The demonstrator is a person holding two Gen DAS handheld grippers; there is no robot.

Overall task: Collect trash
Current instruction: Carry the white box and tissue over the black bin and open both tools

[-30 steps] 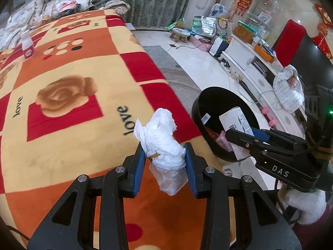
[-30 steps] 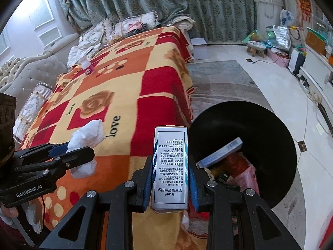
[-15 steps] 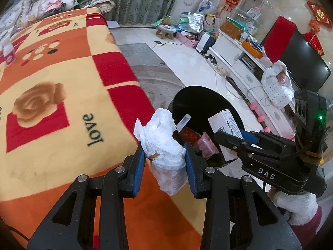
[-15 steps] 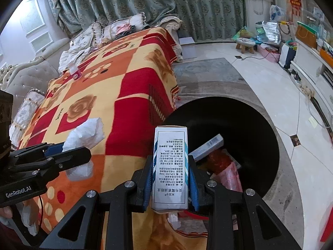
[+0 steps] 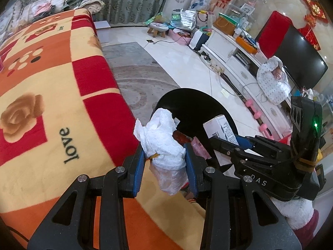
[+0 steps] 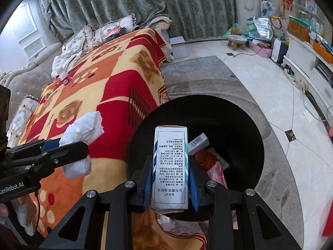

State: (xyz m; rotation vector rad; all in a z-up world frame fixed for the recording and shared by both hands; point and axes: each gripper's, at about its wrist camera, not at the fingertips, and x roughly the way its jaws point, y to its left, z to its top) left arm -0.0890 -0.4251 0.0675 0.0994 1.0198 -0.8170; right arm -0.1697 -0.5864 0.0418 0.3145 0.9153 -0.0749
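Currently, left gripper (image 5: 164,162) clamps a crumpled tissue (image 5: 162,141): soft, light, squashable, held mid-wad. Right gripper (image 6: 169,179) pinches a small carton (image 6: 170,166) by its flat sides: stiff, light, crushable, over the black bin (image 6: 239,114).

My left gripper (image 5: 165,166) is matte black, with triangular cut-outs in its frame, round silver screws at the joints and blue pads lining its fingers (image 5: 139,168). My right gripper (image 6: 169,179) is built the same; its body carries white letters "DAS", a small green light and a yellowish band. The left body reads "GenRobot.AI". I wear fluffy white gloves (image 5: 295,212) and a dark red sleeve (image 5: 310,229).
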